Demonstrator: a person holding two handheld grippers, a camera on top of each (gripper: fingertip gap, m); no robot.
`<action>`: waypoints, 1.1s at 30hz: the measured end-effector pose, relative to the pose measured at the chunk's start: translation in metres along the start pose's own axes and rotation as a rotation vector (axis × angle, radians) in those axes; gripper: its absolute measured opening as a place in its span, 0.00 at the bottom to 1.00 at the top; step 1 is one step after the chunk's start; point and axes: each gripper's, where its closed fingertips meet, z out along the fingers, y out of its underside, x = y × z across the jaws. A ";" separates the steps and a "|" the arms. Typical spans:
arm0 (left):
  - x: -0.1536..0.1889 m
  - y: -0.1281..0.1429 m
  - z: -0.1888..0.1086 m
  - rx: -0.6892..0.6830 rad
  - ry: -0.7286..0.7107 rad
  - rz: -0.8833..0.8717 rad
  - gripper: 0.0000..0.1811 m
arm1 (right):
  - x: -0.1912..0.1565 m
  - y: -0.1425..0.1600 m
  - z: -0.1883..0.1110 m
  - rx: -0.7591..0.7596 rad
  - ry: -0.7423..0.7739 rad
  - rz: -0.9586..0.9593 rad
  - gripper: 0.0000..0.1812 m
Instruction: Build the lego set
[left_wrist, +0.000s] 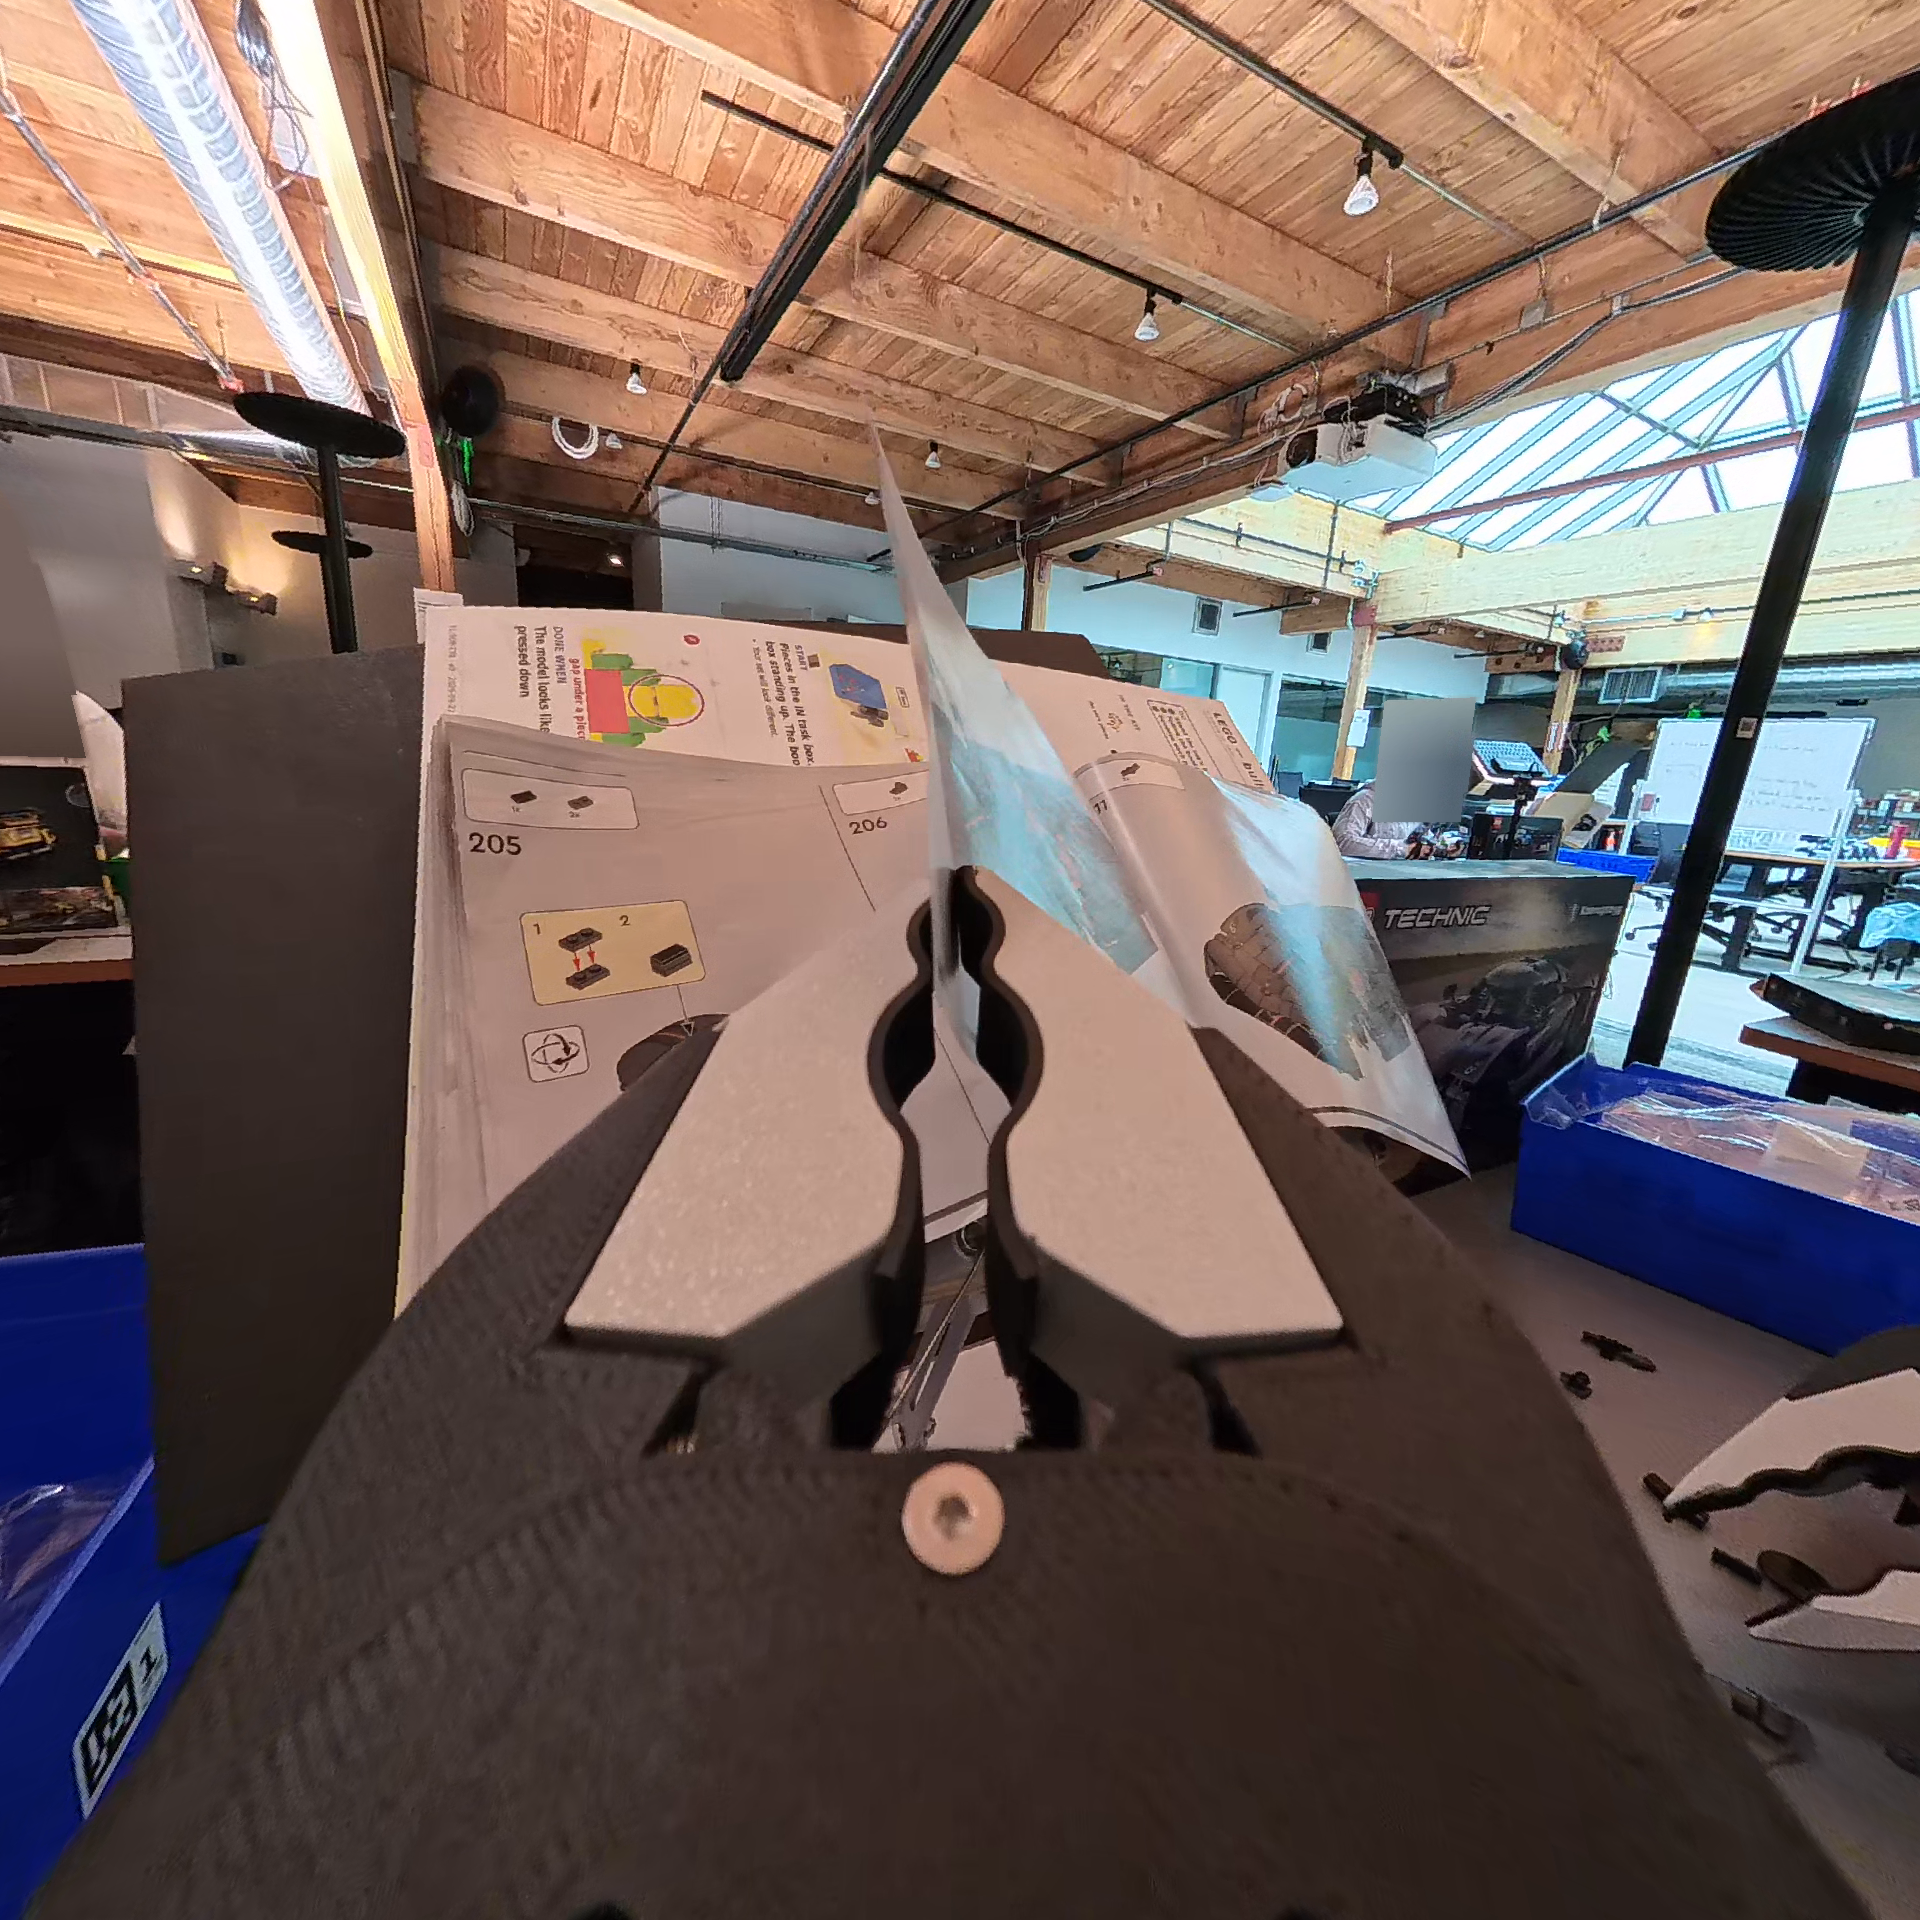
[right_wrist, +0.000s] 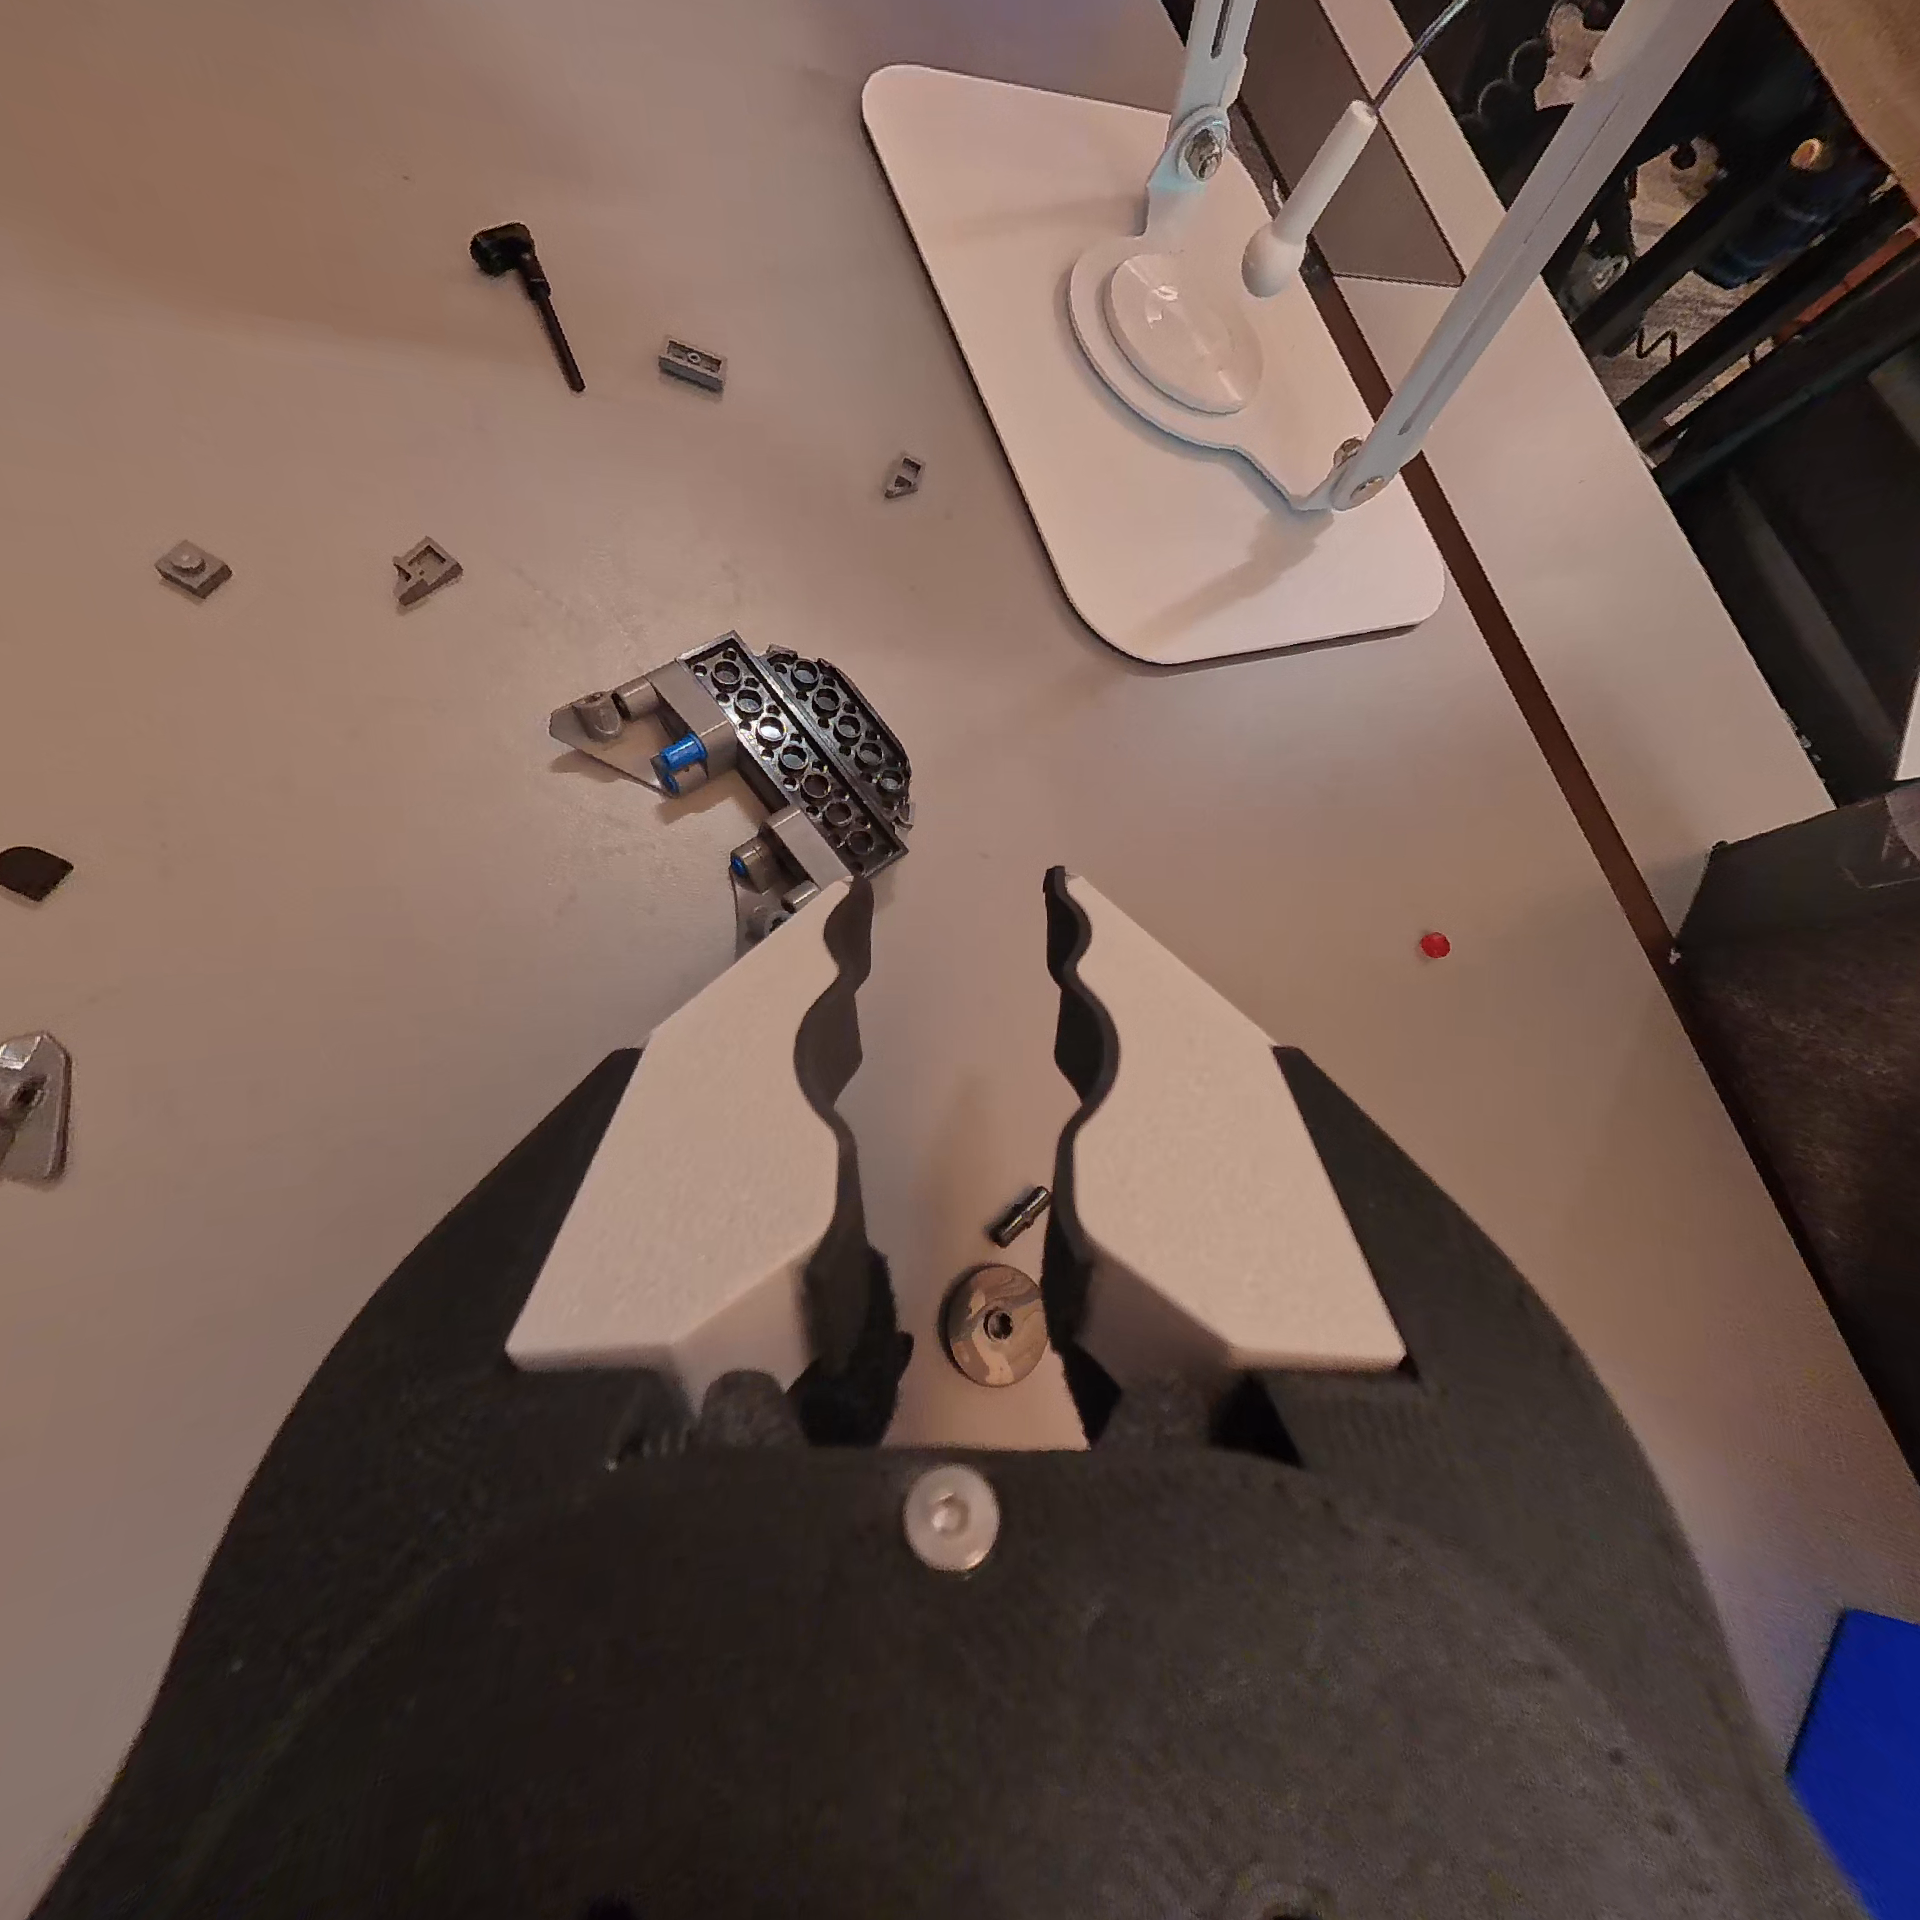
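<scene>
My left gripper is shut on a page of the instruction booklet and holds that page up on edge. The booklet stands open against a dark board. My right gripper is open and empty above the table. A part-built grey and black lego piece with blue pins lies just beyond its left fingertip. Loose parts lie on the table: a black axle piece, small grey plates, a red stud, and a short black pin between the fingers. The right gripper also shows in the left wrist view.
A white lamp base stands at the back right of the table. A blue bin with bagged parts sits to the right, another blue bin to the left. A dark lego box stands behind the booklet. A round metal disc lies under the right gripper. One gripper's finger ends stand about 40 centimetres off the other's.
</scene>
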 end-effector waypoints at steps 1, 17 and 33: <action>0.000 0.000 0.000 -0.001 -0.001 0.000 0.00 | 0.000 0.000 0.000 0.000 0.000 0.000 0.18; 0.000 0.002 0.000 0.000 0.003 -0.013 0.00 | -0.001 0.000 0.000 -0.004 -0.004 -0.005 0.18; 0.008 -0.005 0.000 -0.009 0.014 0.018 0.00 | -0.002 0.001 0.001 -0.008 -0.008 -0.010 0.18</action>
